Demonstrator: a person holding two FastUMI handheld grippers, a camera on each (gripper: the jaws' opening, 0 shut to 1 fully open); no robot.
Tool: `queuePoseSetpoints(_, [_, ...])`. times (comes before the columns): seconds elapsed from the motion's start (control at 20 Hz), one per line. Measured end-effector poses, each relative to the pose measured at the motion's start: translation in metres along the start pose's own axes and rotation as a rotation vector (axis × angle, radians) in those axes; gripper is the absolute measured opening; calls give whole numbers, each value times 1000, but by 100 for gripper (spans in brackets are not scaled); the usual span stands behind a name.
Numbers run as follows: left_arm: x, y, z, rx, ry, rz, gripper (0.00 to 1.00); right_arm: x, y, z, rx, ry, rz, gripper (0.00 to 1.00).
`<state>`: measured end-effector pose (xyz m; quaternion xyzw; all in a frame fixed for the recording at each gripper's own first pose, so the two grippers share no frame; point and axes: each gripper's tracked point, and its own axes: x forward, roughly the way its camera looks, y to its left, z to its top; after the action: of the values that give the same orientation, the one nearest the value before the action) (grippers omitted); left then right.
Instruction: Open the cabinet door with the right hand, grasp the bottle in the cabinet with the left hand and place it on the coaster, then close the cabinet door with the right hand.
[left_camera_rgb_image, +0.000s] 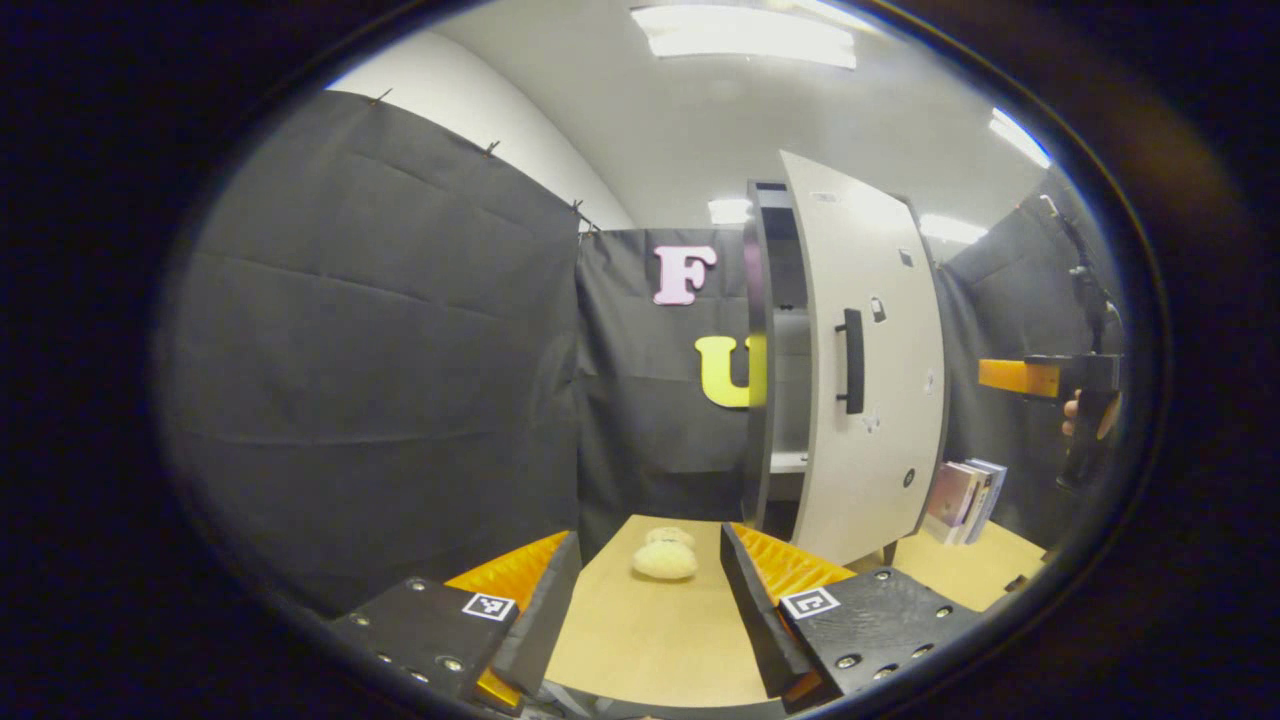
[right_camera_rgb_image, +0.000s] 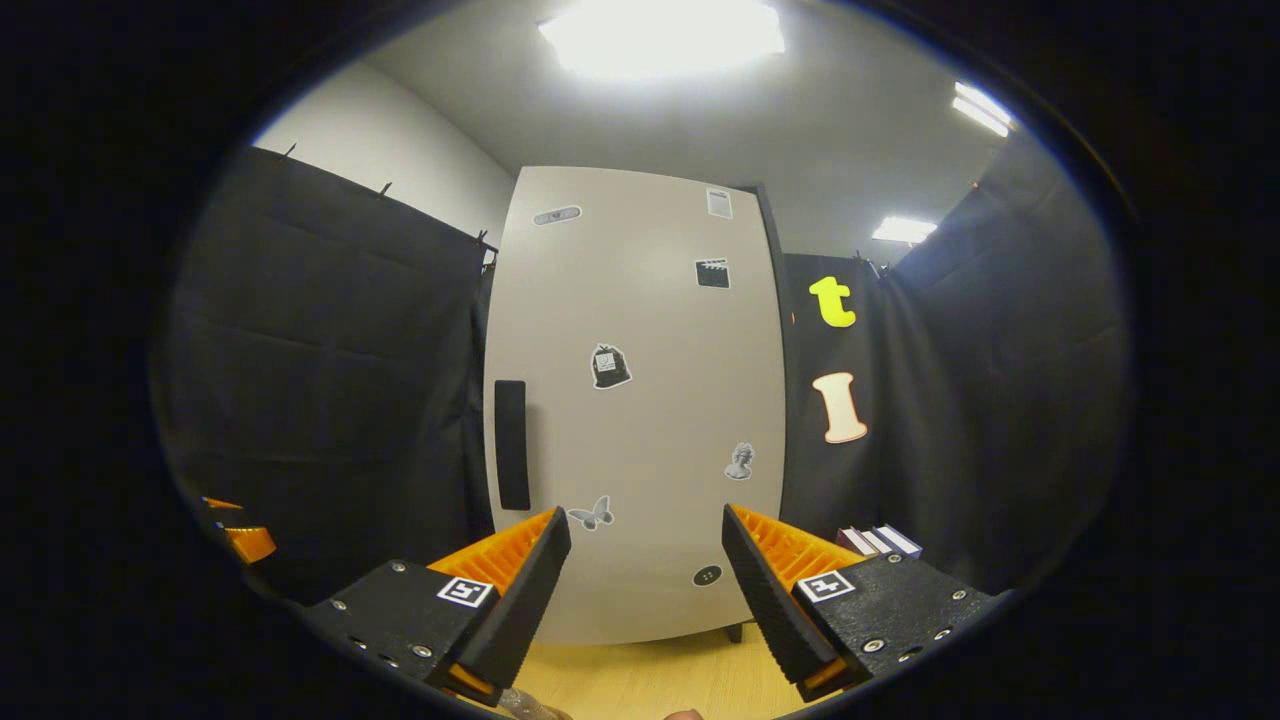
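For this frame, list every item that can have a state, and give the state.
Cabinet door: partly open, nothing gripping its handle.
Left claw: open, empty, over the table.
Right claw: open, empty, facing the door.
Plush toy: lying on the table.
Books: standing beside the cabinet.

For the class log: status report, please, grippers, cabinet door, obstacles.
Left gripper open, empty. Right gripper open, facing cabinet door. Door partly open; bottle not seen. Plush toy on table.
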<state>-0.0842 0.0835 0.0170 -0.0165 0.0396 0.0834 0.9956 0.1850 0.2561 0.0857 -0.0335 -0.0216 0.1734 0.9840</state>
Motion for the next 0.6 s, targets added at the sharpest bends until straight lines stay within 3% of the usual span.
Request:
queuePoseSetpoints(0.15, [0, -15, 2, -19, -2, -41, 81, -7, -5, 0, -8, -6, -19, 94])
queuePoseSetpoints(0.2, [-2, -19, 5, -15, -6, -52, 87, -11, -9, -1, -15, -2, -28, 94])
queuePoseSetpoints(0.25, [-1, -22, 7, -8, -12, -61, 81, -14, -13, -2, -20, 0, -38, 94])
queuePoseSetpoints(0.6, [-8, -47, 19, 4, -38, -111, 80, -33, -26, -9, 5, 15, -111, 94])
